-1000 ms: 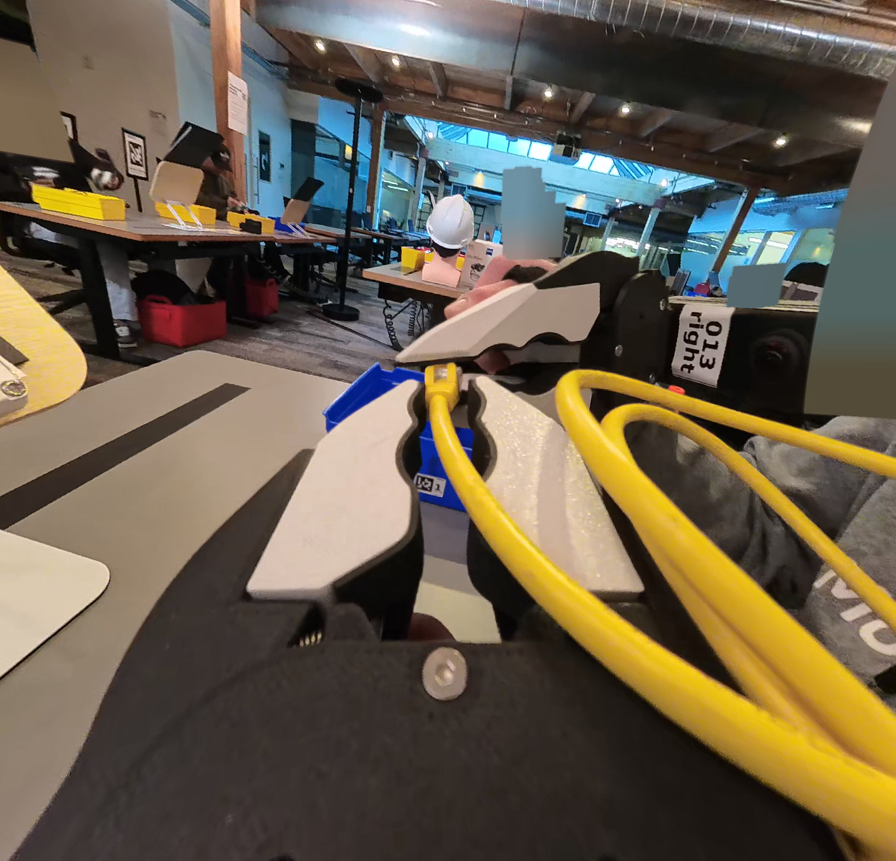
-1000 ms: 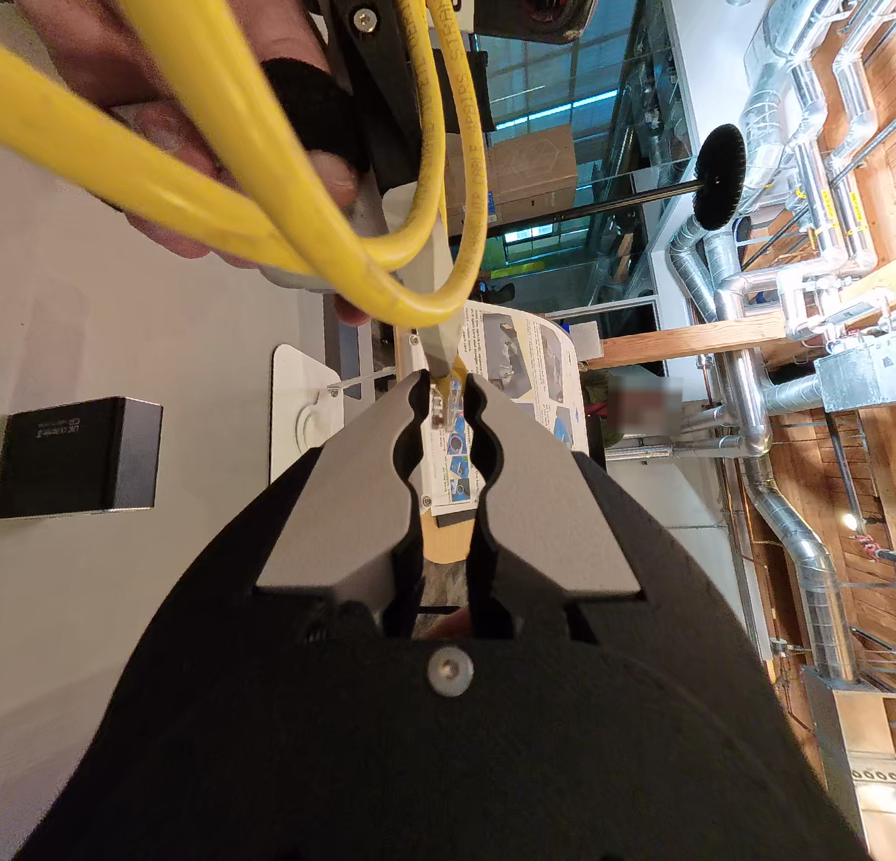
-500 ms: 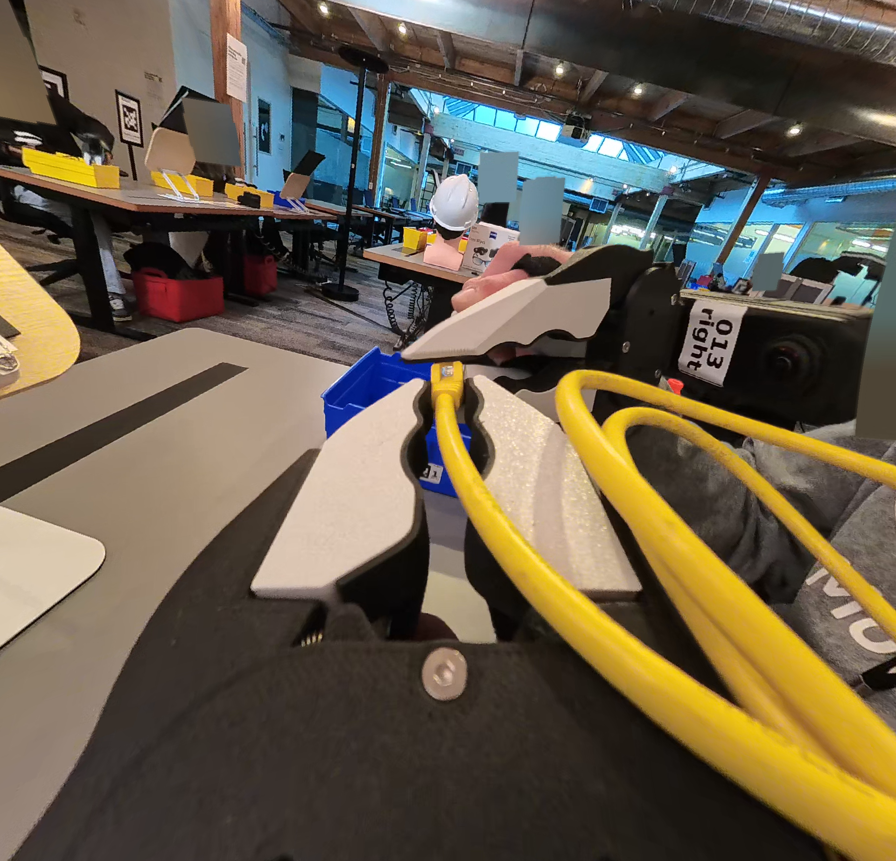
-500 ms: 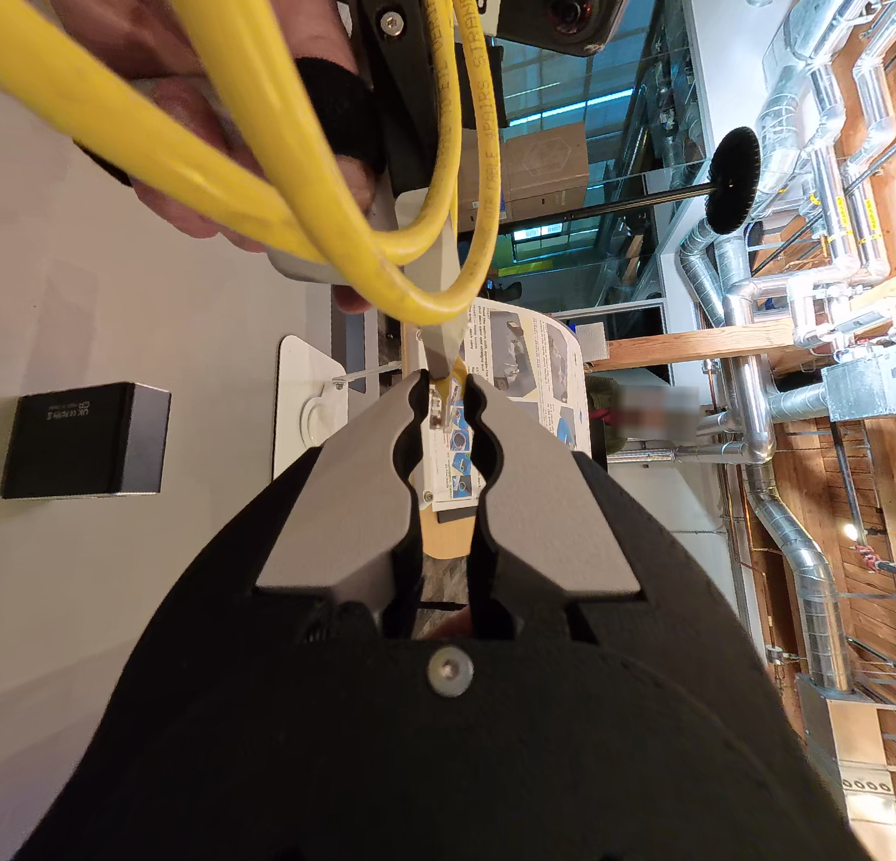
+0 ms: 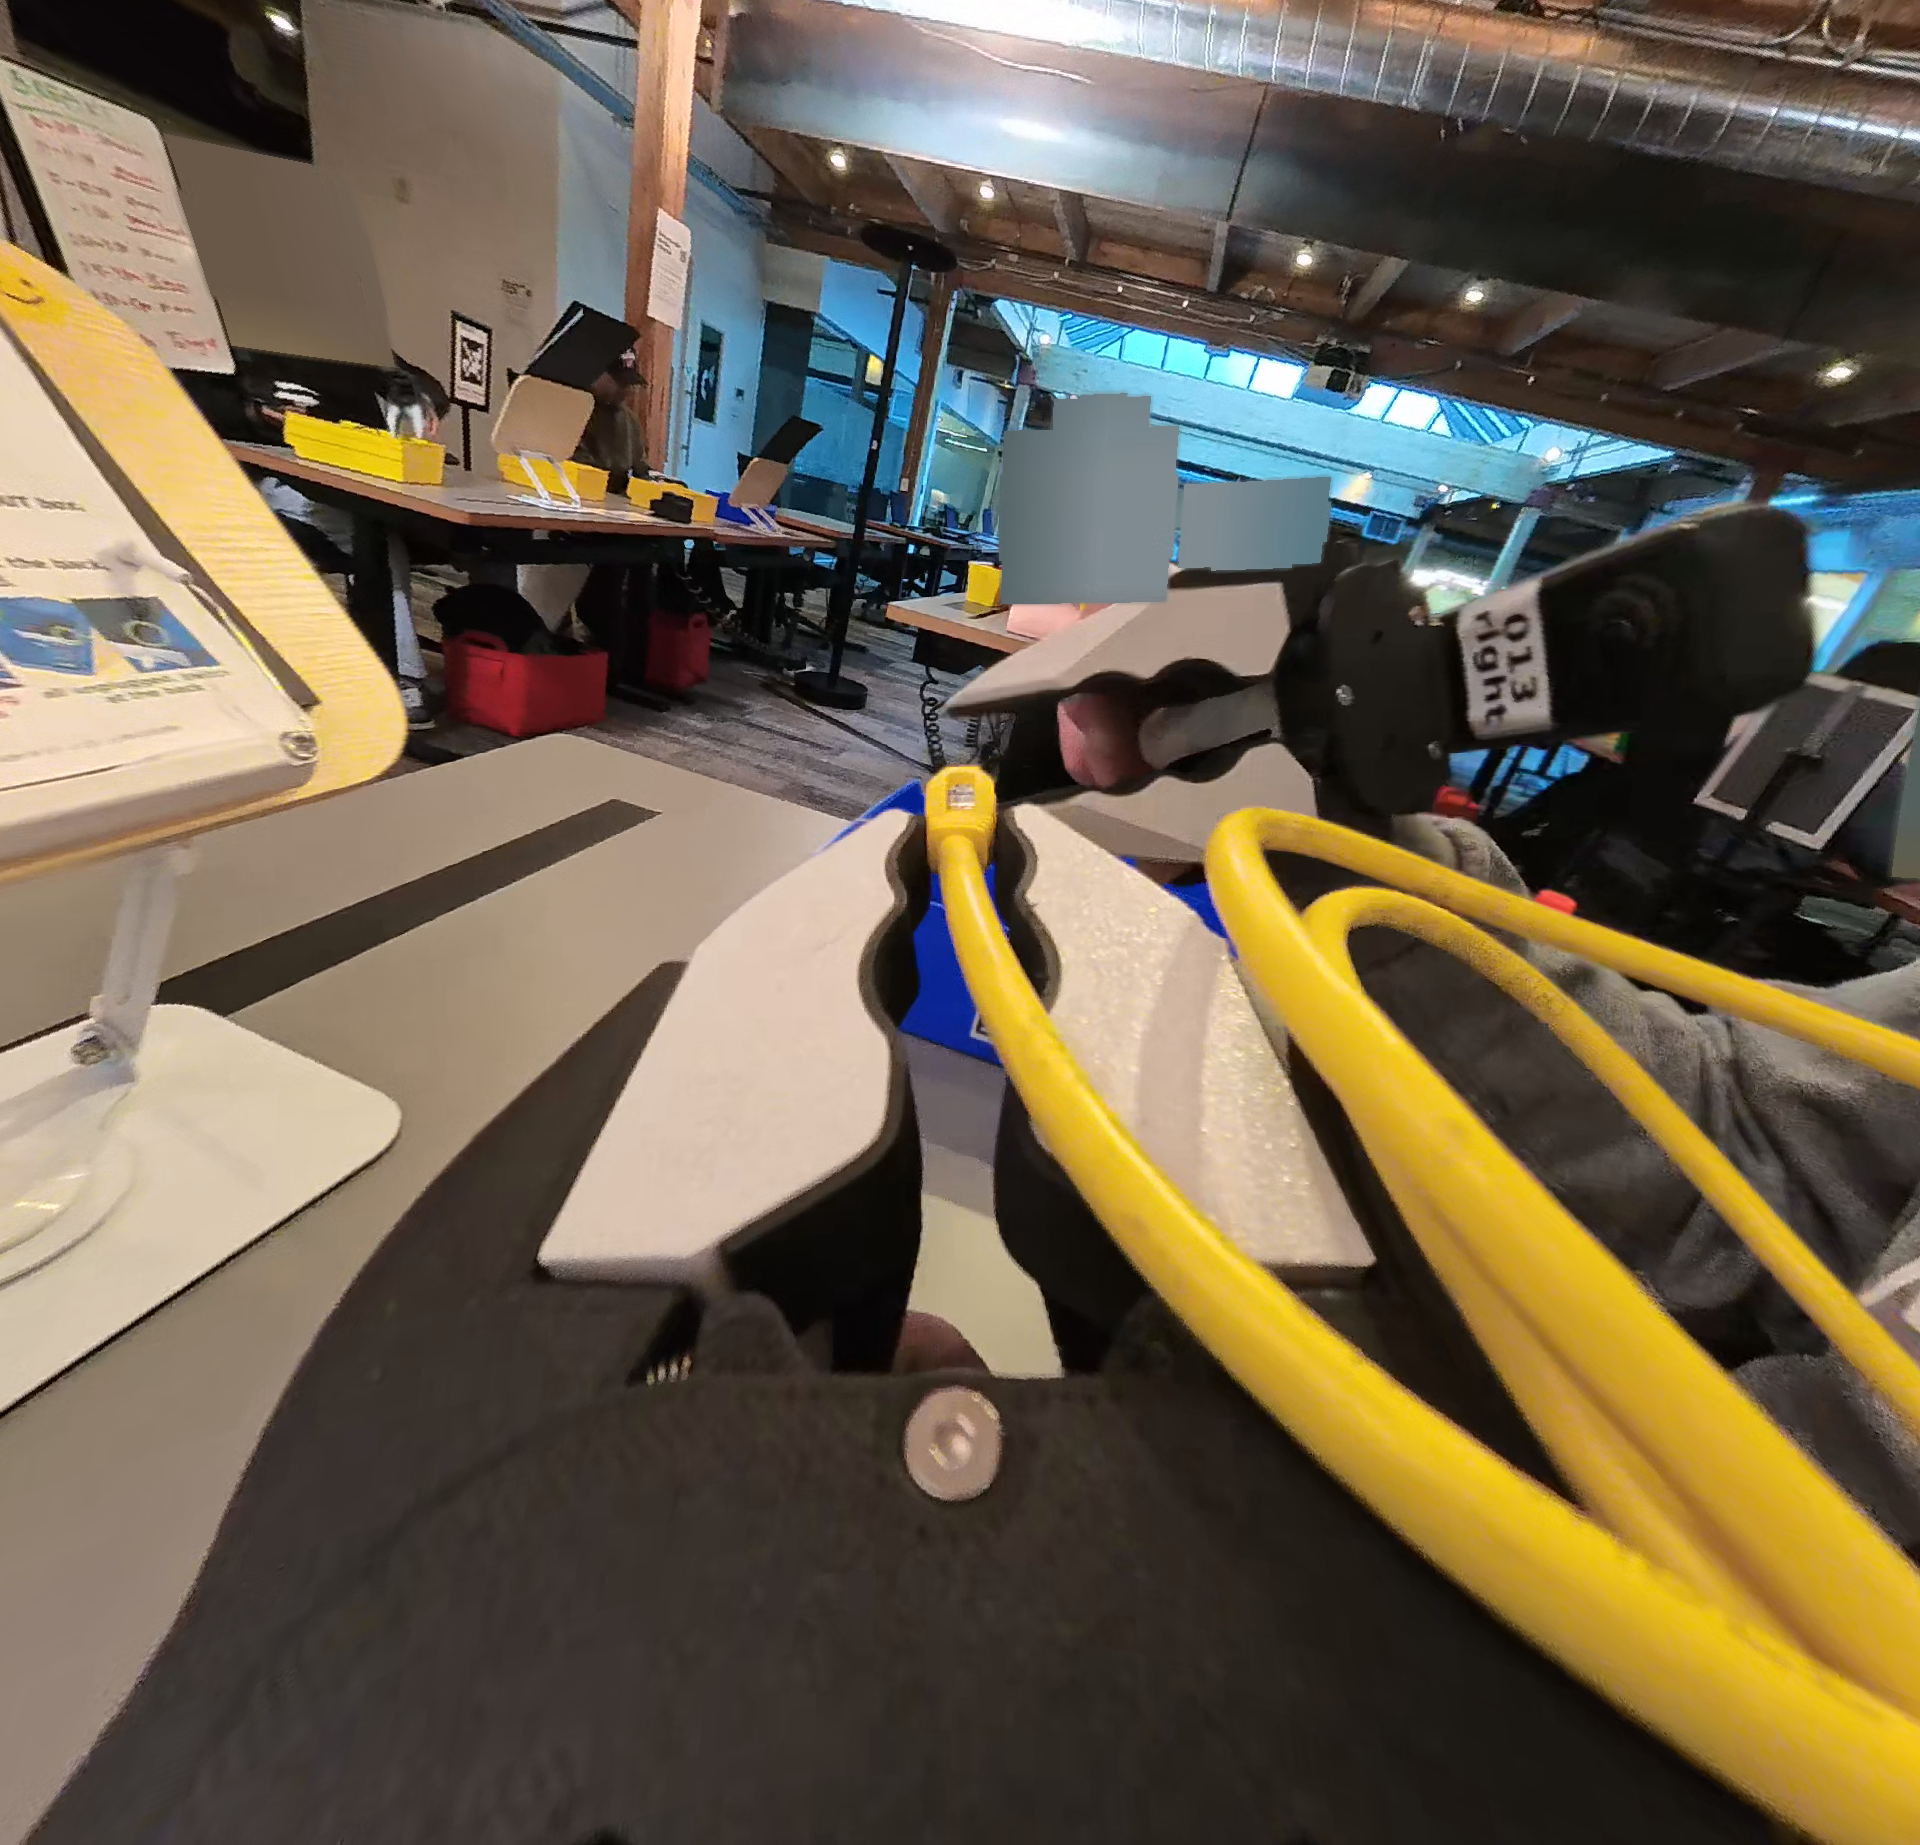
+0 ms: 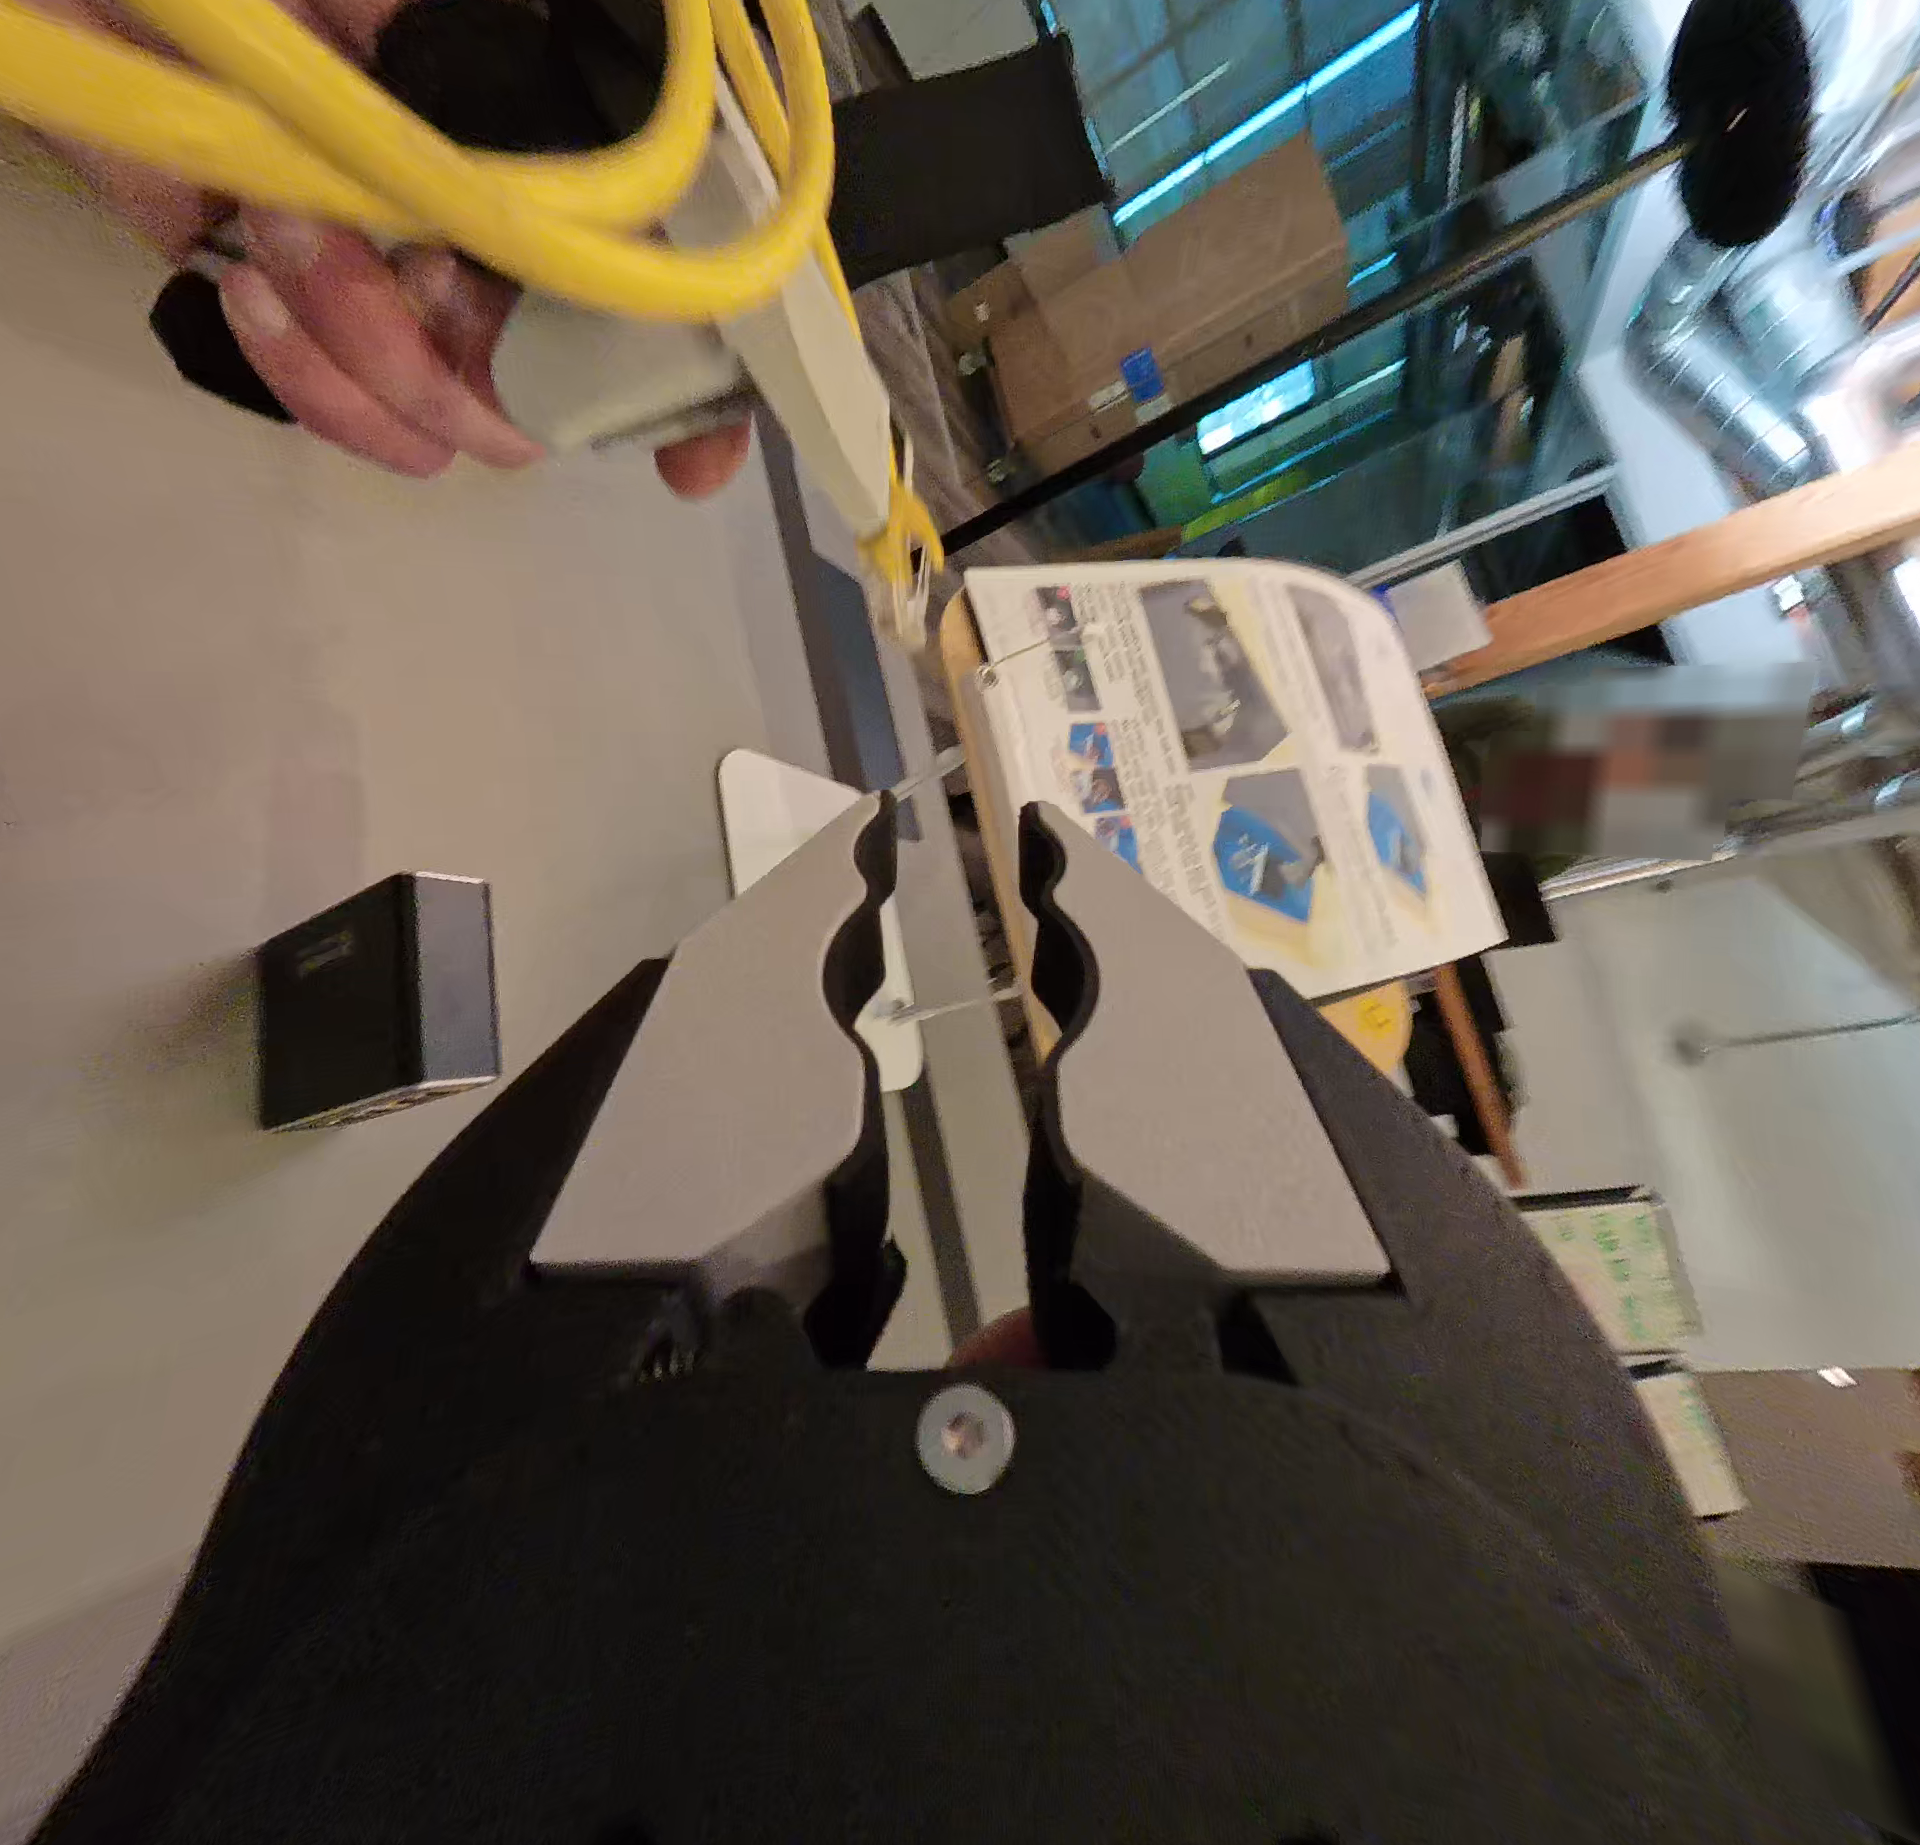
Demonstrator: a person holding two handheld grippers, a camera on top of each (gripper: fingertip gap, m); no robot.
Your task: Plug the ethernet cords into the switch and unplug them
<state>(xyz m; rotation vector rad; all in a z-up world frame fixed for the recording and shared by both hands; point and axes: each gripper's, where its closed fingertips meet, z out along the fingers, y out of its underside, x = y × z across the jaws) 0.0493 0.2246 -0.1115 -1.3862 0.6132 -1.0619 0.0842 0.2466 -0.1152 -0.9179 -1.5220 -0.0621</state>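
Left tool [image 5: 958, 845] up close, its grey textured fingers [image 5: 1143, 1006] pinched together on the yellow ethernet cord [image 5: 1049, 1078] right behind the clear-tipped plug [image 5: 958, 796], which pokes out past the tips! From there the yellow cable sweeps back in big loops [image 5: 1507, 1224] over the right side of the frame, across a grey sleeve [image 5: 1766, 1120]. Over in the right wrist view, the right tool [image 6: 951, 829] stands with its fingers apart, a clear gap between them and nothing in it. Off to its left, a small black box-shaped switch [image 6: 374, 1000] sits on the pale grey bench [image 6: 312, 704], well apart from both tools. Beyond the tips stands a white-based stand [image 6: 769, 808] carrying a yellow-backed instruction sheet [image 6: 1226, 767]. Up top, a hand [image 6: 343, 361] grips the left tool, plug dangling in the air near the sheet. Farther back in the left view: a blue plastic bin [image 5: 951, 1006], then long work tables with yellow trays [image 5: 358, 450] and red bins [image 5: 525, 678].
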